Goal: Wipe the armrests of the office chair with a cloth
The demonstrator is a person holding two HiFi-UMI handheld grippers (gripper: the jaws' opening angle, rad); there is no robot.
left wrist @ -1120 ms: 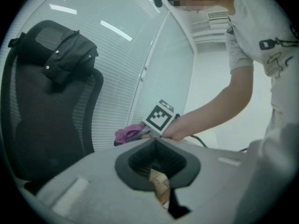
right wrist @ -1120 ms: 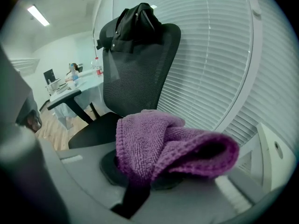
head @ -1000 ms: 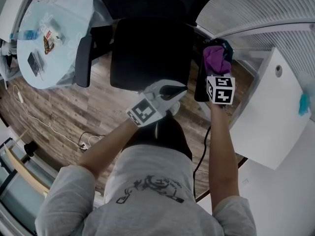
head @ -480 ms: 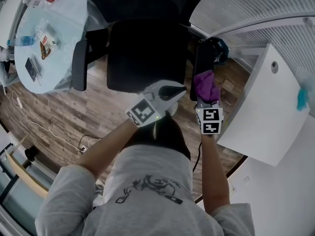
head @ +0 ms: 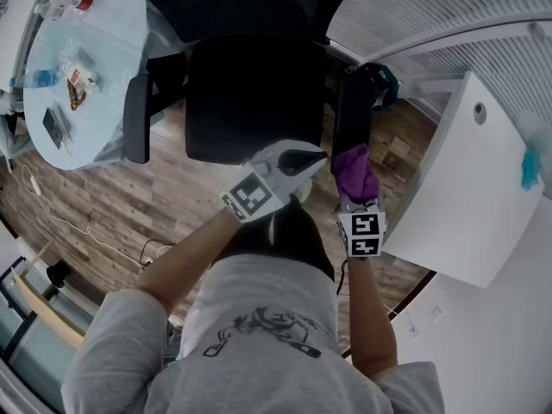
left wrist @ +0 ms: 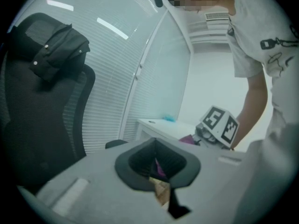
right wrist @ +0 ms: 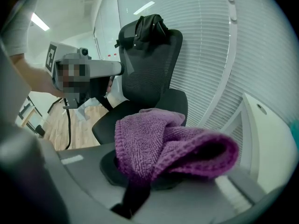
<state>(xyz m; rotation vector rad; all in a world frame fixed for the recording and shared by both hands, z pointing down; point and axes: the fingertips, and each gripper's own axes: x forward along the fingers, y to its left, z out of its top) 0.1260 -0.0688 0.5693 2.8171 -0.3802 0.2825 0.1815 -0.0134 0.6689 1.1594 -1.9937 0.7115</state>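
Note:
The black office chair [head: 254, 97] stands in front of me, with its left armrest [head: 136, 119] and right armrest [head: 352, 115] either side of the seat. My right gripper [head: 351, 190] is shut on a purple cloth [head: 354, 171], which lies on the near end of the right armrest. In the right gripper view the cloth [right wrist: 163, 146] bunches over the jaws and hides them. My left gripper [head: 304, 159] hovers at the seat's front edge, jaws together and holding nothing. A dark jacket [right wrist: 148, 27] hangs over the chair's headrest.
A white desk [head: 466, 188] stands close on the right of the chair, with blinds [head: 448, 15] behind it. A round table [head: 112, 67] with small items sits at the upper left. A cable [head: 86, 222] runs over the wooden floor.
My right gripper has drawn the cloth back along the right armrest, from its far end to its near end. The left gripper has stayed put.

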